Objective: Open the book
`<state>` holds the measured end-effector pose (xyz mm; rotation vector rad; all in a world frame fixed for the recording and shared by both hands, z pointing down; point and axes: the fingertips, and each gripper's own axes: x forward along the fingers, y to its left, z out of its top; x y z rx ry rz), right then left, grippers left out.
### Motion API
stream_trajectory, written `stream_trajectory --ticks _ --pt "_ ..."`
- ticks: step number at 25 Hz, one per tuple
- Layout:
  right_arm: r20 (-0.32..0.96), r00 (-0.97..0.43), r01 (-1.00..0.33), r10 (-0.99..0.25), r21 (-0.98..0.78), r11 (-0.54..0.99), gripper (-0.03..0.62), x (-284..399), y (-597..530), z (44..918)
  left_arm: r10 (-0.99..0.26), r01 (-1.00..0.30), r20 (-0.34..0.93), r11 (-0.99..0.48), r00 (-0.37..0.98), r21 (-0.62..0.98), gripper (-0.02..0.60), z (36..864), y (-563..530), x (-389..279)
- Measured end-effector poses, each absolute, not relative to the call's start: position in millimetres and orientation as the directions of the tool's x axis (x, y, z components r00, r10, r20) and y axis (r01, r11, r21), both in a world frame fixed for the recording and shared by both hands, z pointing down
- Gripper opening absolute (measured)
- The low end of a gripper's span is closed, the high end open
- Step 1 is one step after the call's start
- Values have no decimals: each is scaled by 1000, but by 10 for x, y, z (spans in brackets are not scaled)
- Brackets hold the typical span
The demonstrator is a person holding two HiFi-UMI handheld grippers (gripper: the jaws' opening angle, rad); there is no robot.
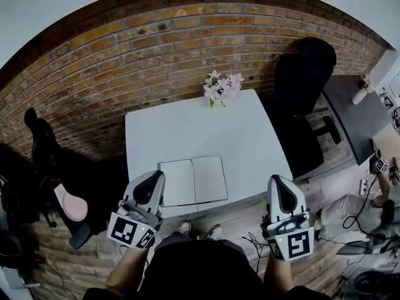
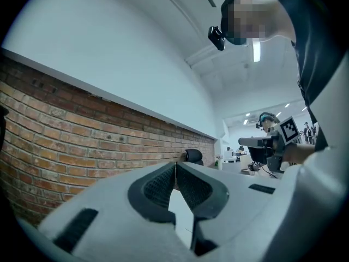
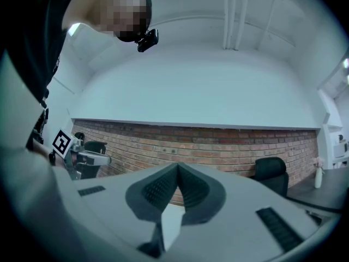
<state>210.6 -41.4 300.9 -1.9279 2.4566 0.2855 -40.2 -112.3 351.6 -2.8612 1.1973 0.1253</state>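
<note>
Book (image 1: 192, 180) laid open, flat on white table (image 1: 187, 130), near front edge. Left gripper (image 1: 154, 181) held just beside book's left page, jaws clenched, nothing grasped. Right gripper (image 1: 279, 185) held apart at table's right front corner, jaws clenched, nothing grasped.

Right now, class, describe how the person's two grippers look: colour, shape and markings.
The left gripper and right gripper are pale grey moulded shells tapering to dark ribbed pads. Each carries a cube with black-and-white square markers. The person wears a dark top.
</note>
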Motion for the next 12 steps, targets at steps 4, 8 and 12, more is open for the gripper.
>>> stream_trajectory --ticks 4,8,12 --pt "-122 -247 -963 -961 141 230 12 2146 -396 3000 -712 -716 -94 -699 695 -1 29 3510 -1120 -365" --pt "-121 -250 -963 -961 132 234 13 2142 -385 3008 -713 -716 -97 -698 695 3 29 3541 -1110 -351" --pt "-137 -262 -962 -955 113 248 12 2080 -373 2988 -714 -717 -97 -697 693 7 29 3569 -1094 -373"
